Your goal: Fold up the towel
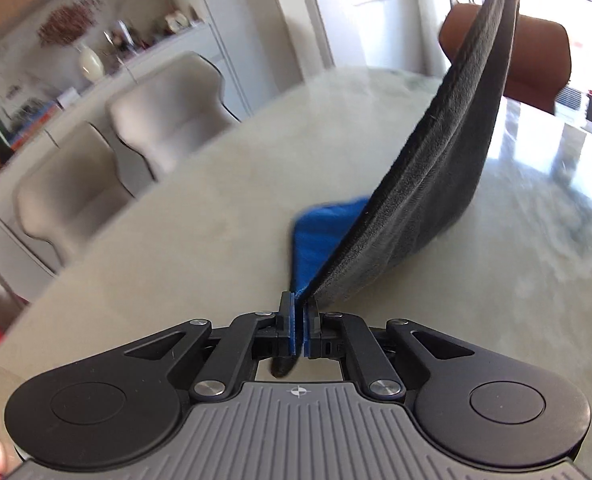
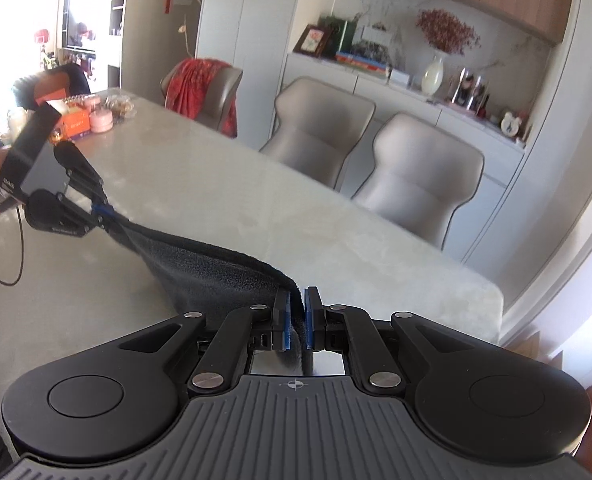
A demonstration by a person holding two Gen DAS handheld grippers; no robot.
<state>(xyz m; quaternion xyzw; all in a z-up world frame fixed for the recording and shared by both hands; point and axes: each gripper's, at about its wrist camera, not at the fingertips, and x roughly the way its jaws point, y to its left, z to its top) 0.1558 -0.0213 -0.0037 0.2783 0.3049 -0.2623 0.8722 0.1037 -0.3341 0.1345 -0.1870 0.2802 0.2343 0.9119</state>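
A dark grey towel (image 1: 436, 168) hangs stretched in the air above the pale stone table (image 1: 196, 240), and its lower fold shows a blue side (image 1: 328, 232). My left gripper (image 1: 299, 312) is shut on one corner of it. In the right wrist view the same towel (image 2: 216, 272) sags between both tools. My right gripper (image 2: 298, 308) is shut on another corner, with cloth bunched between its blue pads (image 2: 283, 320). The left gripper (image 2: 96, 210) shows at the far left, held by a person's hand.
Two beige chairs (image 2: 376, 156) stand along the table's far side before a white sideboard (image 2: 416, 92) with a vase and books. A brown chair (image 1: 536, 56) is at one end. Boxes and jars (image 2: 92, 116) sit at the table's far left end.
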